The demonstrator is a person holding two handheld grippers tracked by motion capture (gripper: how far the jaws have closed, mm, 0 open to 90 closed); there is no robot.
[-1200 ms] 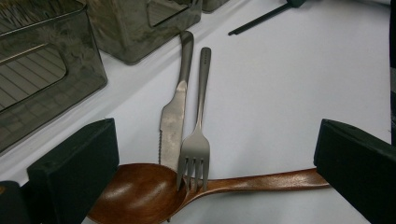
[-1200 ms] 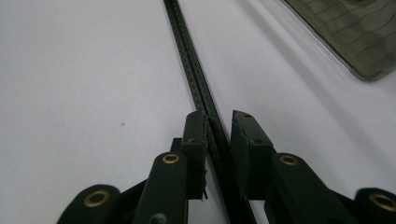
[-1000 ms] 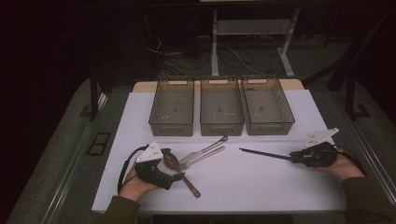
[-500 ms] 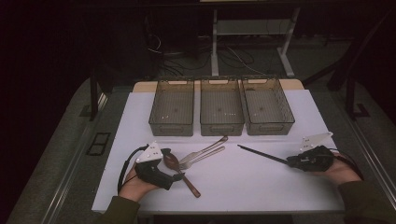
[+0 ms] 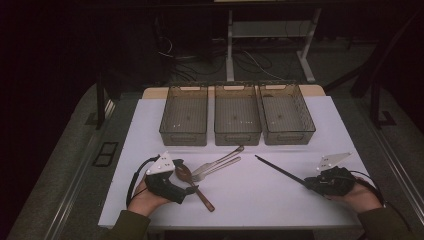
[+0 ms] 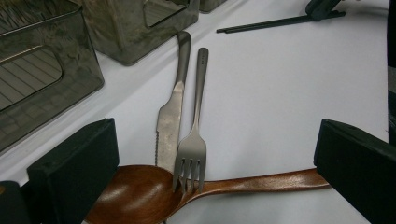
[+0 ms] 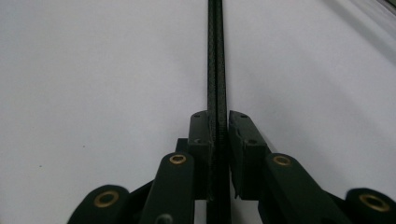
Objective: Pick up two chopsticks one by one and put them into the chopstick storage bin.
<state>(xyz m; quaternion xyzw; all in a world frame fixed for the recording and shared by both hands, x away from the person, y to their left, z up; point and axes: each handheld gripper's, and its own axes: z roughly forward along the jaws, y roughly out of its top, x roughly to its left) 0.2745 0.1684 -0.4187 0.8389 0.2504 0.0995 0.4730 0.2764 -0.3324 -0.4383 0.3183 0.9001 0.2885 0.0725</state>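
so the right gripper (image 5: 306, 182) is clamped tight on a pair of thin black chopsticks (image 5: 280, 170), pinched near one end so the rest of the sticks juts out toward the middle of the white table (image 5: 260, 200). Grabbing them together like that looks like the way to keep the pair from splitting when they get carried off

left gripper (image 6: 210, 154) is wide open, jaws parked either side of the brown wooden spoon (image 6: 140, 193), which lies across under a steel fork (image 6: 194, 140) and a steel table knife (image 6: 170, 116). The fork tines sit right on the spoon's neck, so my guess is the spoon won't come out clean without nudging those two

behind the cutlery there's a row of three smoky translucent plastic bins (image 5: 236, 115) side by side. All three look empty to me, just a few specks or glints on the bottoms that I can't really make out, so sorting seems barely begun
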